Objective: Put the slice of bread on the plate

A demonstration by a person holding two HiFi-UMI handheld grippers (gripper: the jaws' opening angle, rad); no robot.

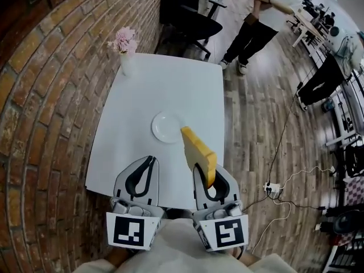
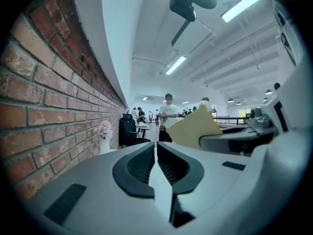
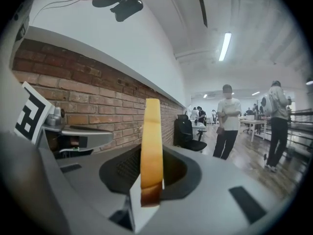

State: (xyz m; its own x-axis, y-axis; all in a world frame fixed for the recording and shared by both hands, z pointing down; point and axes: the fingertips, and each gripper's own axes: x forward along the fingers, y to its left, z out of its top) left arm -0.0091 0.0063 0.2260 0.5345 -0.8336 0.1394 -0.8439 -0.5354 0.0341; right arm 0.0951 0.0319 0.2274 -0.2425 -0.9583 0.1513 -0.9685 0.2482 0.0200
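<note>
Before plate (image 1: 166, 127) and vase (image 1: 126, 63), right hand-held gripper (image 1: 206, 174) pinches bread (image 1: 198, 151); left hand-held gripper (image 1: 150, 160) closed.

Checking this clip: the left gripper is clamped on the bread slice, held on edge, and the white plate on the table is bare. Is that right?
Not quite: it is the other gripper. The right gripper is clamped on the bread slice, held on edge, as the right gripper view shows. The left gripper has its jaws together with nothing between them. The white plate on the table is bare.
</note>
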